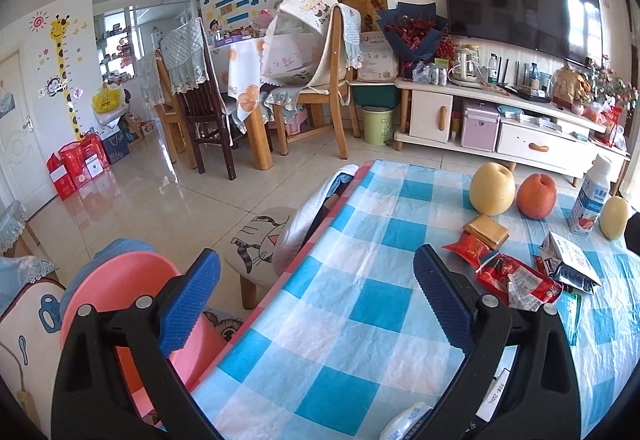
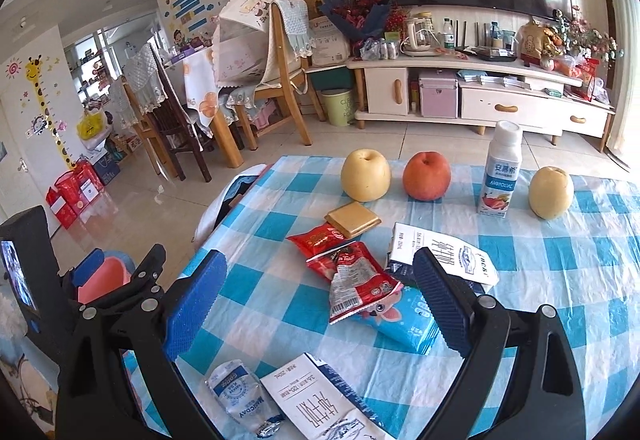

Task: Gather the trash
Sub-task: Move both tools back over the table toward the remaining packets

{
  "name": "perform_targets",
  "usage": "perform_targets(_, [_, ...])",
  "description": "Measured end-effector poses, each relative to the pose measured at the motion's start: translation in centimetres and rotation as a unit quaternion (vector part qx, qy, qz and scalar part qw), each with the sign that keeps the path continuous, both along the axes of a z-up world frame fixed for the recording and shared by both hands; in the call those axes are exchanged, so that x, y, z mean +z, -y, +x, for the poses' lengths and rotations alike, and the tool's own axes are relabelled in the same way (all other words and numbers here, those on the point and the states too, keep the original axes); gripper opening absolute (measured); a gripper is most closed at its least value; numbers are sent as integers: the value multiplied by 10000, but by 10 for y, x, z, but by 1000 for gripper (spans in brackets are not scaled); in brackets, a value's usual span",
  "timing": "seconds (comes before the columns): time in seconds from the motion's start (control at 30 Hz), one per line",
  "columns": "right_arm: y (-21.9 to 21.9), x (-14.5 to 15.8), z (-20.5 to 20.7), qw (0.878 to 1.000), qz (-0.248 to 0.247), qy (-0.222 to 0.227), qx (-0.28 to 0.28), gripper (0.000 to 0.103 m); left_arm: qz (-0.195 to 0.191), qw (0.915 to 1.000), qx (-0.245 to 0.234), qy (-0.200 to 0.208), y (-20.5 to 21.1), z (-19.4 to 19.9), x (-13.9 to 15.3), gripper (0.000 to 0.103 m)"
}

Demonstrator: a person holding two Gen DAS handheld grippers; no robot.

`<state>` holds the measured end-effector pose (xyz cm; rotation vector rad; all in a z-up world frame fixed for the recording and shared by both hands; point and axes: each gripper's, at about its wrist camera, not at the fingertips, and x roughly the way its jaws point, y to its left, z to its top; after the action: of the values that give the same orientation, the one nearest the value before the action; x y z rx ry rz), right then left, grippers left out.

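Checked-cloth bench (image 2: 560,280) is carrying wrappers; the red snack wrapper (image 2: 356,280) is lying mid-bench, directly ahead of the right tongs (image 2: 320,300), long axis running away. Both tongs are gaping wide, empty; left tongs (image 1: 316,300) are hanging over the left edge, farther off.

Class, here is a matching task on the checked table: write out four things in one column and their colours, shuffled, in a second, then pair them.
Things:
1. square flat packet
2. round fruit between the two pears
3. tissue pack
4. flattened carton by the right tongs

Colours:
A. white with dark print
B. gold
C. light blue
D. orange-red

Pairs: 1-B, 2-D, 3-C, 4-A
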<state>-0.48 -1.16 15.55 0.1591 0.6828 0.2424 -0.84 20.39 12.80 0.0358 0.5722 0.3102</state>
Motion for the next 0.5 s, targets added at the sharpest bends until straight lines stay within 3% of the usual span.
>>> perform_targets(0.33, [37,-10,18,9988,-275,-109,-383,93,72,9997,-216,-122,21,8,-6,98])
perform_targets(0.5, [52,-34,32,9960,-635,-390,-500,93,188,9991,-338,-196,32,10,-10,98])
